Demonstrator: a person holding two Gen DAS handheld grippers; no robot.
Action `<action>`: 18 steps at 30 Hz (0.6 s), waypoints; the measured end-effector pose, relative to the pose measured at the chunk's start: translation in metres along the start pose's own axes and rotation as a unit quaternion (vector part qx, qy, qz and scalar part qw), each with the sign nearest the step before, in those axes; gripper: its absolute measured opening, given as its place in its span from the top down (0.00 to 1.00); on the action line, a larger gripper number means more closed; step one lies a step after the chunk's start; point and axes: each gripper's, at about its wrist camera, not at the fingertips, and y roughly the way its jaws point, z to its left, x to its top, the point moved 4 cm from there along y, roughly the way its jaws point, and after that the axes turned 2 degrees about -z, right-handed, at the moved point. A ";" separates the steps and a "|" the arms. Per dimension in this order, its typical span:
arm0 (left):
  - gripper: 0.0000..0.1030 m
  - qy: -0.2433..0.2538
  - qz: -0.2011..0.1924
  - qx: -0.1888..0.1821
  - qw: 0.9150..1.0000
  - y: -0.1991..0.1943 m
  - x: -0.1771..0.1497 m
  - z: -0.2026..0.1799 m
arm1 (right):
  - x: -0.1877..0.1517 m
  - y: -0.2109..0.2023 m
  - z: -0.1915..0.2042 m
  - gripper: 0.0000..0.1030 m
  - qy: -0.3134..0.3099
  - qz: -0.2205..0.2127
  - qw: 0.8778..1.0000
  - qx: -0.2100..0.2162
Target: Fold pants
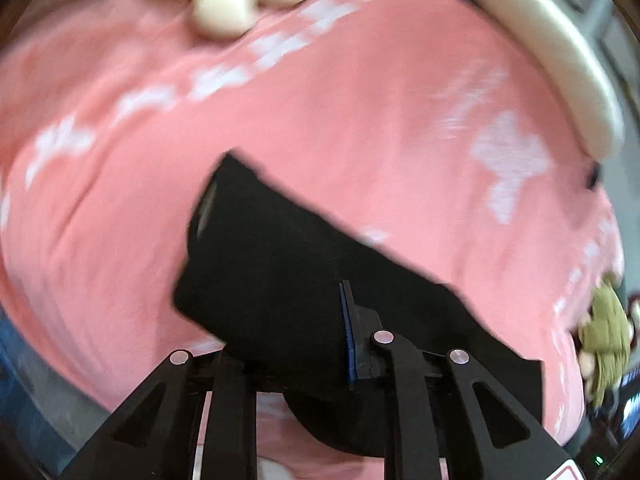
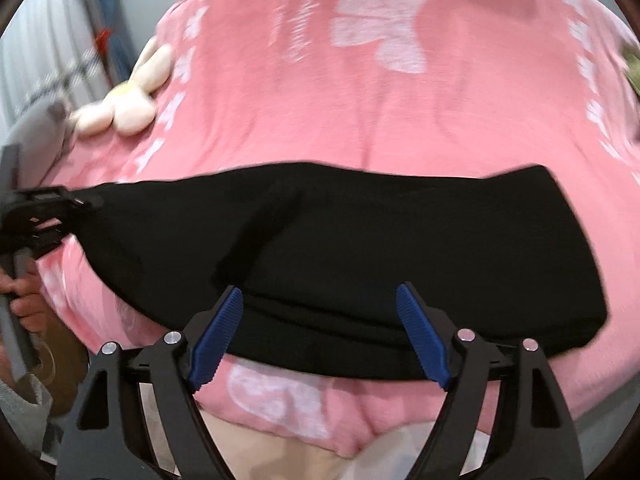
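Black pants (image 2: 360, 248) span pink bedspread (image 2: 360, 100); bedspread beyond far edge bare.

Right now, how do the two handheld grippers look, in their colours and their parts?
Both are black frames of angled link bars with triangular cut-outs and round silver pins at the joints. The right gripper has two fingers lined with ribbed blue pads. The left gripper shows one such blue pad edge-on, and a red-outlined label at its lower corner. In the right view, its grip handle looks grey.
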 end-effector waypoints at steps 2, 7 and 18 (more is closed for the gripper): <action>0.85 0.041 -0.017 -0.031 0.999 -0.020 0.004 -0.045 | 0.002 -0.014 -0.023 0.24 0.034 -0.012 0.999 -0.003; 0.57 0.156 0.011 -0.083 0.984 -0.026 -0.033 -0.157 | -0.002 -0.036 -0.072 0.21 0.093 -0.034 0.995 -0.011; 0.21 0.282 0.124 -0.046 0.950 0.015 -0.172 -0.200 | -0.003 -0.048 -0.121 0.21 0.137 -0.030 0.990 0.021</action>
